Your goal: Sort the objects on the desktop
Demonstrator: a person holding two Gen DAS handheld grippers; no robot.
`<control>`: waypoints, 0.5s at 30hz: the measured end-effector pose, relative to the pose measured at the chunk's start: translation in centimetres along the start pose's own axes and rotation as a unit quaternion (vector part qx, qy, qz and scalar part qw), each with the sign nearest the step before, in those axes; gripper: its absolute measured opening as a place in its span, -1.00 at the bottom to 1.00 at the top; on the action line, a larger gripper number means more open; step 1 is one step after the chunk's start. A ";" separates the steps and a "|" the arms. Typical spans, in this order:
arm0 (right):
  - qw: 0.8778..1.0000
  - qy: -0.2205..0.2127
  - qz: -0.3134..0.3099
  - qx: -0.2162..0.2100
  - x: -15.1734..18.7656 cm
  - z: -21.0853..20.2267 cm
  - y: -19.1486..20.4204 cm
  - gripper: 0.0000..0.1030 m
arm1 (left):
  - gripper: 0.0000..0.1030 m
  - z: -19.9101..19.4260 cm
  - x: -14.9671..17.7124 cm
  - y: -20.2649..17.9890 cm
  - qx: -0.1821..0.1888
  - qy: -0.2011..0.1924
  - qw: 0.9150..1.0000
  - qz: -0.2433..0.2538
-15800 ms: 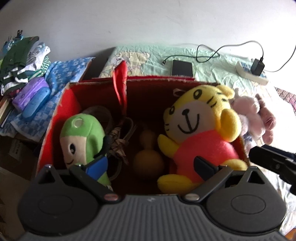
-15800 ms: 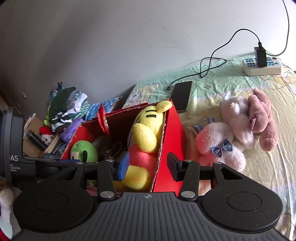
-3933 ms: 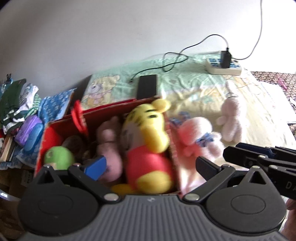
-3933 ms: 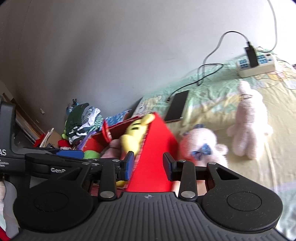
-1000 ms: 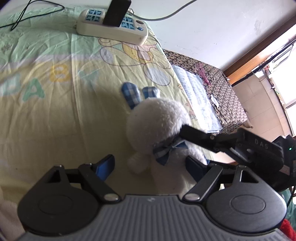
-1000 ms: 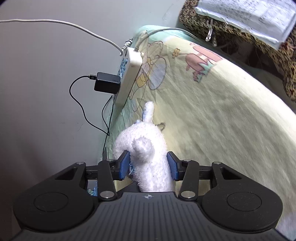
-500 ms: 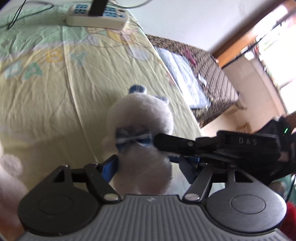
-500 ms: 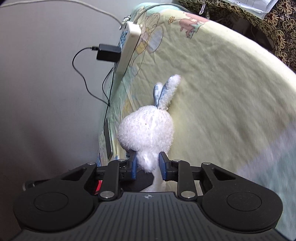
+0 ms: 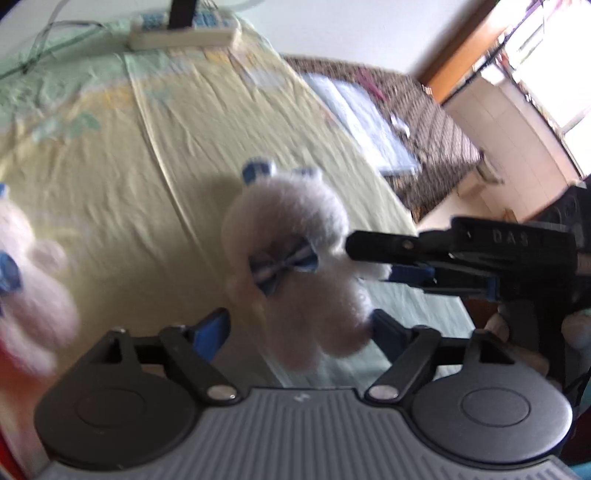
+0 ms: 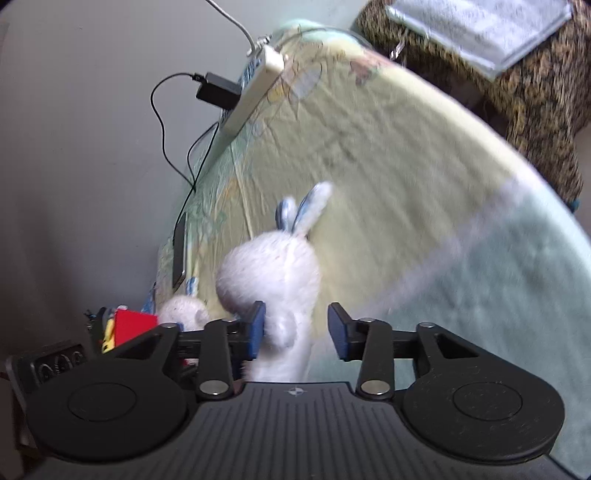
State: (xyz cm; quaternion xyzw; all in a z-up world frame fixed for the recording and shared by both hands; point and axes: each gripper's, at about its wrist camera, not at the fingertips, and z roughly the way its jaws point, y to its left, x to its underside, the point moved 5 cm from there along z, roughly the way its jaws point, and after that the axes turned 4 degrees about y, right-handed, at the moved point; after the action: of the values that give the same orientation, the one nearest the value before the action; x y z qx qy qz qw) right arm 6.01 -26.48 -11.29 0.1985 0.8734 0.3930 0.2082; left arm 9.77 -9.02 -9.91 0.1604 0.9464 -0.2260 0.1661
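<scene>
Left wrist view shows us a yellow-green bed sheet (image 9: 177, 155) printed with faded cartoon figures, a white power strip (image 9: 184, 31) with a black adapter plugged in near its far edge, and a second pale plush (image 9: 29, 280) with a blue bow at the left border, blurred. Past the bed's right side lie a dark patterned cover (image 9: 424, 122) with papers on it.

Between us and the sheet sits the white plush rabbit (image 9: 295, 266), blue-lined ears up and a checked blue bow at its neck; it fills the middle of both views and hides the sheet behind it. In the right wrist view a dark phone (image 10: 179, 251) lies flat near the wall side, and a red box (image 10: 133, 325) shows low at the left.

Our left gripper (image 9: 301, 332) stands fairly wide, its jaws having just been opening, with the rabbit's lower body between them; the motion blur keeps us from saying whether either pad touches the fur. Our right gripper (image 10: 295, 328) has also just been opening: its left pad lies against the rabbit's body, its right pad stands clear of it.

On the right gripper's body, seen from the left camera, we read "DAS".
</scene>
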 end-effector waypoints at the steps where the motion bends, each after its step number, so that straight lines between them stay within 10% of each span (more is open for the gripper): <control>1: 1.000 -0.010 -0.008 0.004 -0.5 -0.2 0.2 0.02 | 0.72 -0.3 -0.6 0.1 -0.003 -0.010 1.000 -0.001; 15: 0.998 0.018 0.036 -0.042 -2.6 3.2 0.4 0.18 | 0.54 2.9 -2.7 1.3 0.012 0.012 0.999 -0.033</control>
State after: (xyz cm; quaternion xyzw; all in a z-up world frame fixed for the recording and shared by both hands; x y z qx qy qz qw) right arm 9.87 -25.67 -12.39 0.2143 0.8521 0.4396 0.1866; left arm 13.38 -9.90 -11.80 0.1337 0.9503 -0.2408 0.1454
